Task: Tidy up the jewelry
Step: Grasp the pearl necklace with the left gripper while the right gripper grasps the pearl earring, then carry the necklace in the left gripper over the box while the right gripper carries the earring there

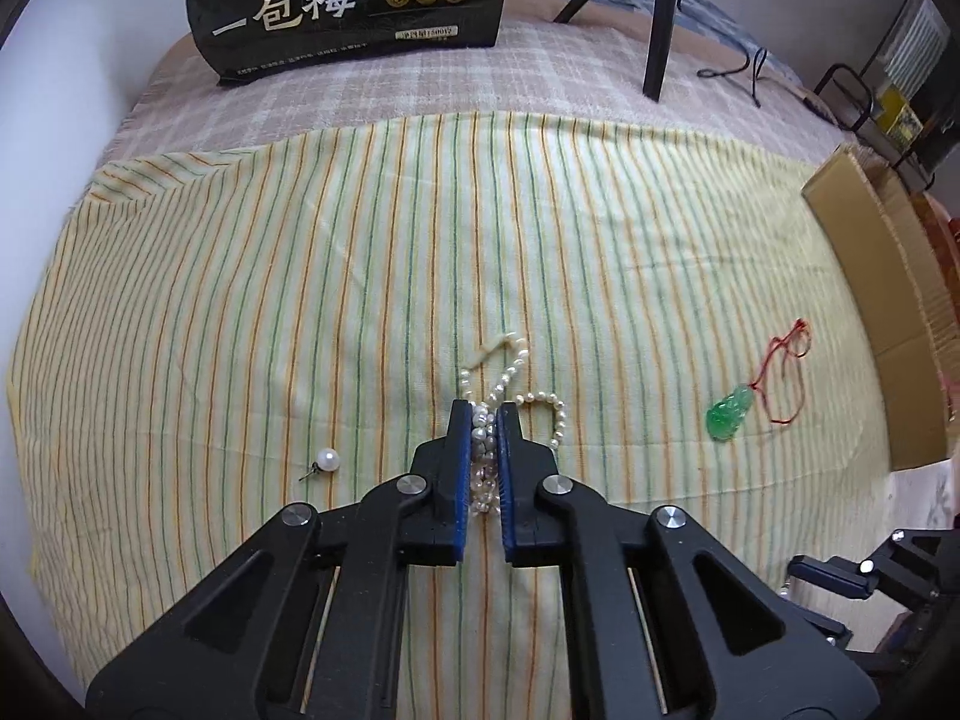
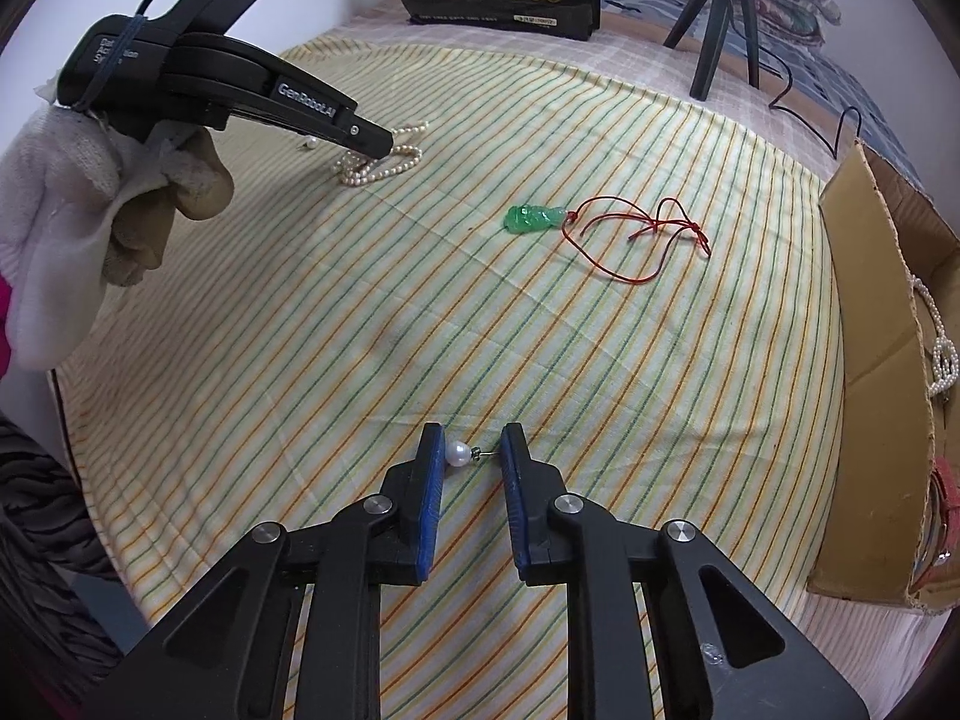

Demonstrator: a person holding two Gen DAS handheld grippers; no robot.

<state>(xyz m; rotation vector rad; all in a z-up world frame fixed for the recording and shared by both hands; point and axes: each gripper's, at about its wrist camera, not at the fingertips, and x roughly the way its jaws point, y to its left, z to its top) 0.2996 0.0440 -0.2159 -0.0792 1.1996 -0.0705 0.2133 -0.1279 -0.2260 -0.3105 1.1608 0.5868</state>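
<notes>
My left gripper (image 1: 484, 414) is shut on a pearl necklace (image 1: 543, 402) that lies on the striped cloth; the rest of the strand trails ahead of the fingers. It also shows in the right wrist view (image 2: 384, 165), under the left gripper (image 2: 384, 141). My right gripper (image 2: 472, 441) is shut on a pearl stud earring (image 2: 459, 454), pearl against the left pad and post against the right. Another pearl earring (image 1: 327, 458) lies left of the left gripper. A green jade pendant (image 1: 729, 411) on a red cord (image 1: 783, 369) lies to the right, also in the right wrist view (image 2: 531, 218).
An open cardboard box (image 2: 882, 324) stands at the right edge of the cloth, with a pearl strand (image 2: 942, 354) inside. A black snack bag (image 1: 348, 0) and a black tripod (image 1: 660, 30) stand at the back. The striped cloth (image 1: 240, 300) covers the bed.
</notes>
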